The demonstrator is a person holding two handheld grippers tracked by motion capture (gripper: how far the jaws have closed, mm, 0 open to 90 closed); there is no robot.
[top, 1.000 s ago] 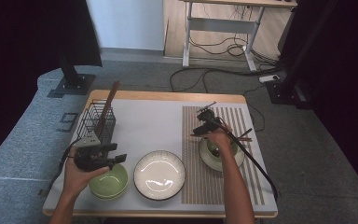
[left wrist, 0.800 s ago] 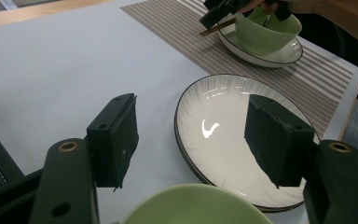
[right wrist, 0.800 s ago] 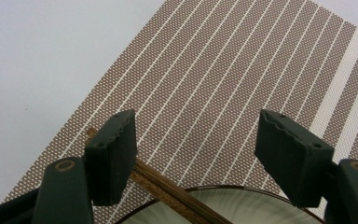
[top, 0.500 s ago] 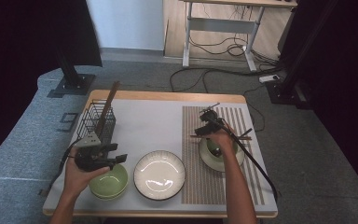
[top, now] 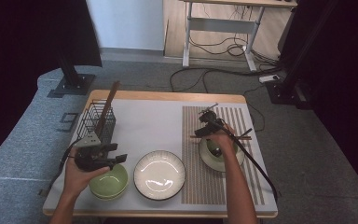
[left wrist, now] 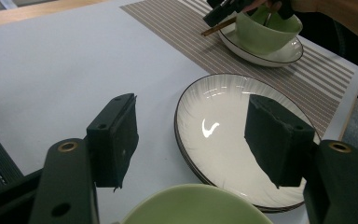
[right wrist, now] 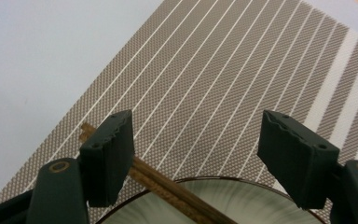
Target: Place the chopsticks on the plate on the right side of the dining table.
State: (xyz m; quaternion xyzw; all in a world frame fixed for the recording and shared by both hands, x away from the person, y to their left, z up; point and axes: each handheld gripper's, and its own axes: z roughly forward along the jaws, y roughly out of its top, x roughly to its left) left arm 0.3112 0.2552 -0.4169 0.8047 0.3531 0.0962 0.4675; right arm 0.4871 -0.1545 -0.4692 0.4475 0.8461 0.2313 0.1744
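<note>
High view, my left gripper point(top: 103, 157) wide over the pale green bowl point(top: 108, 182) near the table's front left corner, left gripper view, white ribbed plate point(left wrist: 223, 135) between its jaws, right gripper view, my right gripper point(right wrist: 198, 161) wide, brown wooden chopsticks point(right wrist: 168, 189) lying across the saucer rim point(right wrist: 205, 178) on the striped mat point(right wrist: 223, 84).

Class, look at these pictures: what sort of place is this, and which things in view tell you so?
Probably a lab or workshop staged as a dining setting. A table set with a striped placemat, white plate and green bowl stands on grey carpet, with a bare desk frame, loose cables and black equipment stands behind.
</note>
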